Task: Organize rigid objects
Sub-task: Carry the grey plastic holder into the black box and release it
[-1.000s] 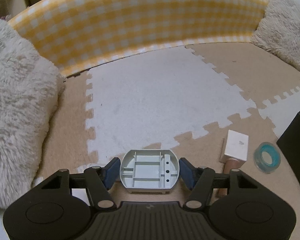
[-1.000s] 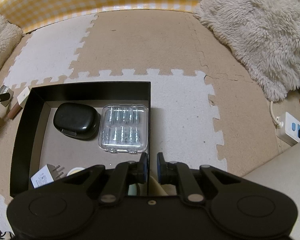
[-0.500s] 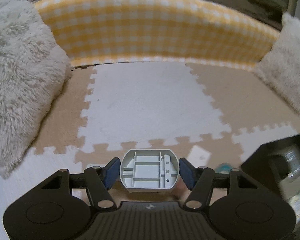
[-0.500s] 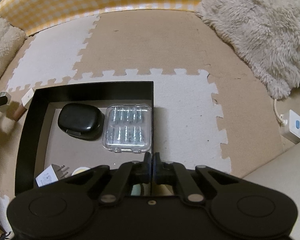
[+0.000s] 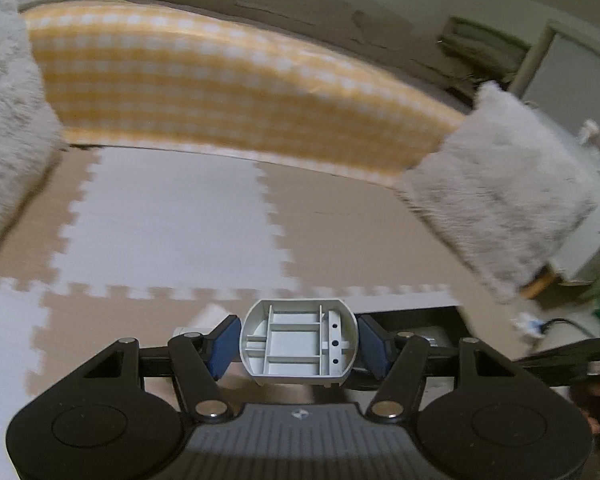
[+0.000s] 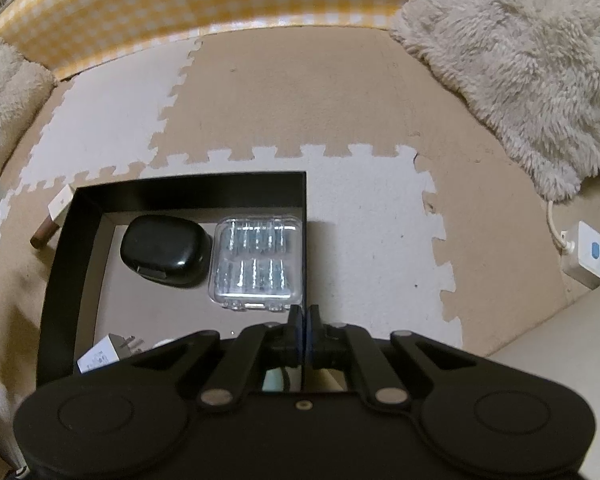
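Note:
My left gripper (image 5: 299,350) is shut on a grey plastic piece (image 5: 292,344) with a ribbed underside, held above the foam mat; the blue pads (image 5: 222,346) press its two sides. Behind it to the right shows the rim of the black box (image 5: 412,314). In the right wrist view the black box (image 6: 188,188) holds a black case (image 6: 164,250), a clear plastic case (image 6: 258,262) and a white plug adapter (image 6: 104,354). My right gripper (image 6: 304,318) is shut on the box's right wall, pinching the thin edge.
A white block on a wooden handle (image 6: 58,210) lies just outside the box's left corner. A yellow checked bolster (image 6: 160,8) closes the far side, with fluffy cushions (image 6: 520,60) at both ends. A white power strip (image 6: 592,254) lies at the right.
The left gripper has risen and swung right with the grey piece; the box's rim has come into its view. The right gripper's jaws have shut on the box's wall.

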A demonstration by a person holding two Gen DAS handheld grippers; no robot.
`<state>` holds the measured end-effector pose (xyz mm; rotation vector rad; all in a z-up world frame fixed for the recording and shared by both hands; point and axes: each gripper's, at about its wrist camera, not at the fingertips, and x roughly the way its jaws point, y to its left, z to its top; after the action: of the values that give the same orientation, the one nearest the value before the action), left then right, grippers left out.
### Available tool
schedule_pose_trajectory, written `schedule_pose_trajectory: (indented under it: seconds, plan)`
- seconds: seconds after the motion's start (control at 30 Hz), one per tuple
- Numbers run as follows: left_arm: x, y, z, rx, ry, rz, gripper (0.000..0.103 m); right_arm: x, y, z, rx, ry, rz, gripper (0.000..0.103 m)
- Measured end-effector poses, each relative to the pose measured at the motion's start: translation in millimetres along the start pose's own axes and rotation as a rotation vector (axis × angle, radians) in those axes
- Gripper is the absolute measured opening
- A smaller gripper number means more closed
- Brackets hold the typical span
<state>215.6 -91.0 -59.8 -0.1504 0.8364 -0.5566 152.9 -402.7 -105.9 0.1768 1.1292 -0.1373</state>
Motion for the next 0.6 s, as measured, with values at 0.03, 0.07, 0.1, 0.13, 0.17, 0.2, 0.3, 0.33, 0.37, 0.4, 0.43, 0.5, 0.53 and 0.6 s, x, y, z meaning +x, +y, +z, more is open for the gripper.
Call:
schedule_pose_trajectory:
  seconds: [0.03,0.07,0.1,0.13,0.17,0.2,0.3,0.33,0.37,0.4,0.43,0.5,0.53,0.6]
  plan:
    - [-0.7,-5.0,-1.8,-0.009,0.004,-0.023,0.064,-0.4,-0.6,0.2,0.002,-0.001,0.001,0.002]
    - [-1.3,-11.4,-3.5,-0.019,0.007,-0.047,0.064,-0.3,-0.8,0.2,0.002,-0.001,0.002,0.002]
    - [-1.6,-17.8,-5.2,-0.029,0.009,-0.075,0.064,-0.3,-0.9,0.1,0.001,-0.002,0.003,0.002]
    - [-2.1,-22.5,-6.9,-0.039,0.012,-0.098,0.064,-0.3,-1.3,0.1,0.003,-0.002,0.003,0.002]
    - [-1.7,-27.6,-8.6,-0.053,0.016,-0.124,0.064,-0.1,-1.7,0.2,0.005,-0.002,0.005,0.002]
    - [-0.7,-33.1,-10.5,-0.069,0.025,-0.154,0.064,0.0,-1.9,0.2,0.006,-0.001,0.006,0.002]
    - [5.5,-47.5,-17.6,-0.114,0.056,-0.223,0.064,0.9,-1.9,0.2,0.006,0.002,0.007,0.002]
    - [8.1,-51.5,-20.2,-0.125,0.068,-0.240,0.064,1.2,-1.6,0.2,0.005,0.004,0.005,0.002]
    - [12.1,-56.2,-23.3,-0.136,0.082,-0.252,0.064,1.4,-1.3,0.0,0.003,0.006,0.004,0.002]
    - [17.2,-60.6,-26.3,-0.142,0.097,-0.259,0.064,2.0,-0.6,-0.2,-0.001,0.010,0.001,0.002]
    - [22.4,-63.5,-28.7,-0.150,0.109,-0.260,0.064,2.6,-0.1,-0.2,-0.005,0.012,-0.002,0.002]
    - [34.0,-68.6,-35.1,-0.169,0.133,-0.261,0.064,2.9,1.2,-0.2,-0.011,0.013,-0.007,0.002]
    - [38.9,-70.5,-38.1,-0.169,0.139,-0.255,0.064,3.0,1.0,-0.2,-0.011,0.013,-0.007,0.002]
    - [50.2,-74.1,-42.9,-0.161,0.146,-0.237,0.064,2.9,0.8,-0.5,-0.011,0.012,-0.005,0.002]
